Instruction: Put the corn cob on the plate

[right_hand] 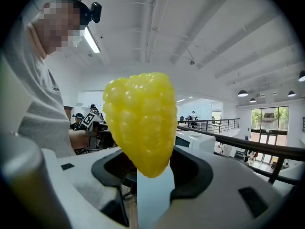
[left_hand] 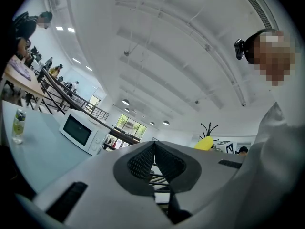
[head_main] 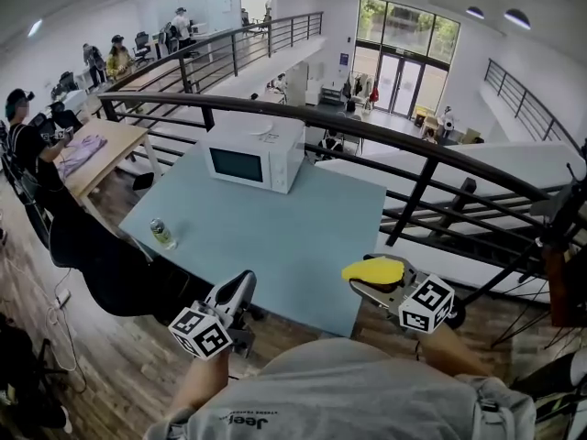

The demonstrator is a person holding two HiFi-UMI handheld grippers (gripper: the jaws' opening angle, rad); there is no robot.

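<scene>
My right gripper (head_main: pixel 363 279) is shut on a yellow corn cob (head_main: pixel 374 269), held just off the near right corner of the light blue table (head_main: pixel 303 236). In the right gripper view the corn cob (right_hand: pixel 140 123) stands up out of the jaws and fills the middle of the picture. My left gripper (head_main: pixel 243 285) hovers at the table's near edge, its jaws together with nothing between them; its dark pads (left_hand: pixel 143 161) meet at the tip. From the left gripper view the corn cob (left_hand: pixel 206 143) shows off to the right. I see no plate in any view.
A white microwave (head_main: pixel 255 154) stands at the far side of the table, and a small green can (head_main: pixel 162 234) near its left edge. A black railing (head_main: pixel 422 154) runs behind the table over an open drop. People sit at desks far left.
</scene>
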